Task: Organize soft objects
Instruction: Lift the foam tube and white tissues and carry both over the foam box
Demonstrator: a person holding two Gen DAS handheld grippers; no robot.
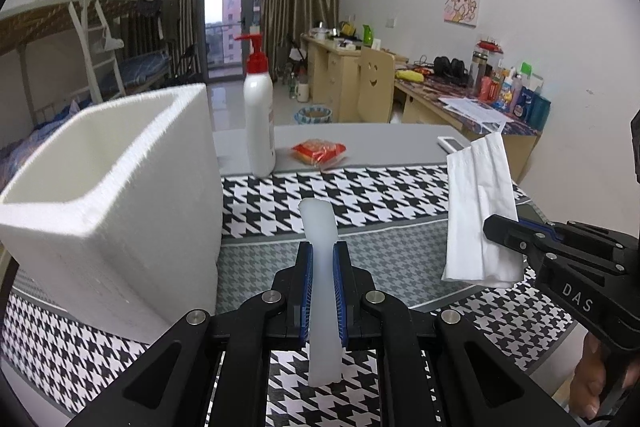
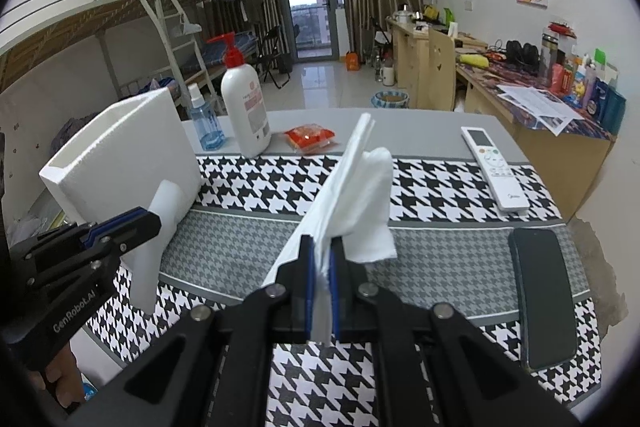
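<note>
Presently, the left gripper (image 1: 323, 259) has its 2 blue-padded jaws pressed together on a translucent white soft strip (image 1: 320, 227), which stands upright between them and projects above and below. To that tool's left, close by, stands an open white foam box (image 1: 120, 195). The right gripper (image 2: 323, 259) pinches a folded white paper tissue (image 2: 352, 195), its loose end rising ahead of the jaws. Both tools are above a black-and-white houndstooth table mat (image 2: 440, 187). Beyond stands a white pump bottle with red cap (image 1: 258, 107).
</note>
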